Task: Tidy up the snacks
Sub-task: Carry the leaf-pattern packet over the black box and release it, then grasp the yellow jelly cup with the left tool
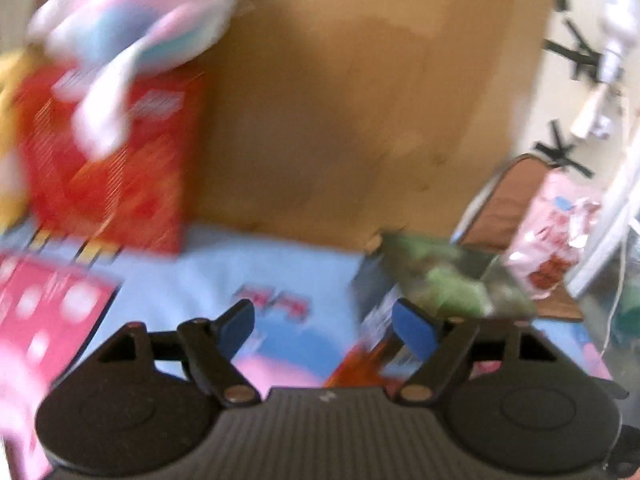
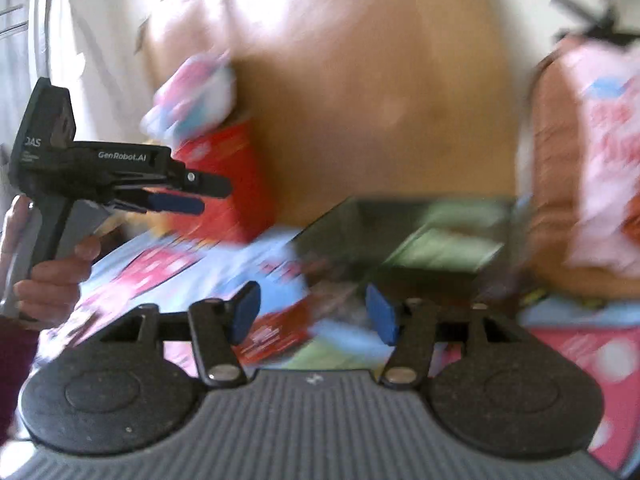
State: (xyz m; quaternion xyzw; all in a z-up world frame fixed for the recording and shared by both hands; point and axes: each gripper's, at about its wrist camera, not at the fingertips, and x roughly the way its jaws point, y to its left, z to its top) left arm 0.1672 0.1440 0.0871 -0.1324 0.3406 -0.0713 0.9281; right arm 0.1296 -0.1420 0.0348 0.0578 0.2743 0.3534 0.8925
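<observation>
Both views are motion-blurred. My left gripper (image 1: 324, 324) is open and empty above a light blue cloth (image 1: 224, 276). A red snack bag (image 1: 116, 160) stands at the left against a brown cardboard wall (image 1: 340, 100), with a pink, white and blue pack (image 1: 140, 32) on top. A green snack pack (image 1: 452, 280) lies to the right. My right gripper (image 2: 314, 314) is open and empty over a small red pack (image 2: 276, 336) and the dark green pack (image 2: 408, 240). The left gripper (image 2: 188, 196) shows at the left, near the red bag (image 2: 232, 184).
A pink pack (image 1: 552, 232) leans in a brown basket (image 1: 508, 200) at the right; it also shows in the right wrist view (image 2: 604, 160). A pink dotted box (image 1: 44, 312) lies at the lower left. A white wall with black tape marks (image 1: 576, 56) is behind.
</observation>
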